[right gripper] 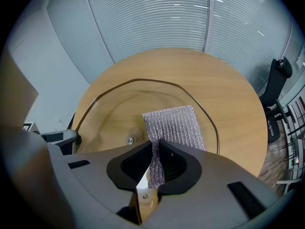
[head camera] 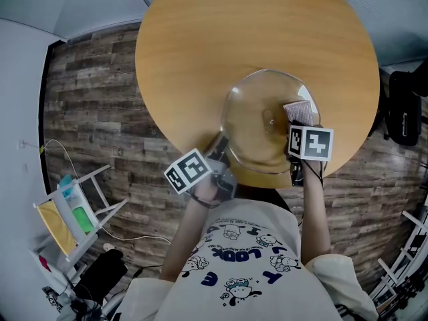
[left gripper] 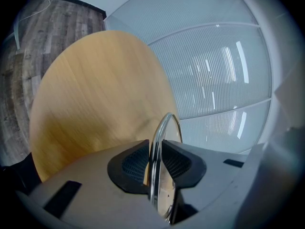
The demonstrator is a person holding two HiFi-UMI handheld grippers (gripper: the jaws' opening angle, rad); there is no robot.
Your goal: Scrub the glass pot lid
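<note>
The glass pot lid (head camera: 257,122) is held tilted above the near edge of the round wooden table (head camera: 200,39), underside towards me. My left gripper (head camera: 217,154) is shut on the lid's metal rim (left gripper: 159,142) at its lower left. My right gripper (head camera: 299,122) is shut on a silvery mesh scrubbing cloth (right gripper: 174,125), which lies flat against the inside of the lid (right gripper: 119,104), right of the centre screw (right gripper: 129,140). In the head view the cloth (head camera: 299,110) shows just above the right gripper's marker cube.
A white rack (head camera: 70,212) with coloured items stands on the wood-plank floor at lower left. A black office chair (right gripper: 276,92) is to the right of the table. Glass walls with blinds (right gripper: 157,18) rise beyond the table.
</note>
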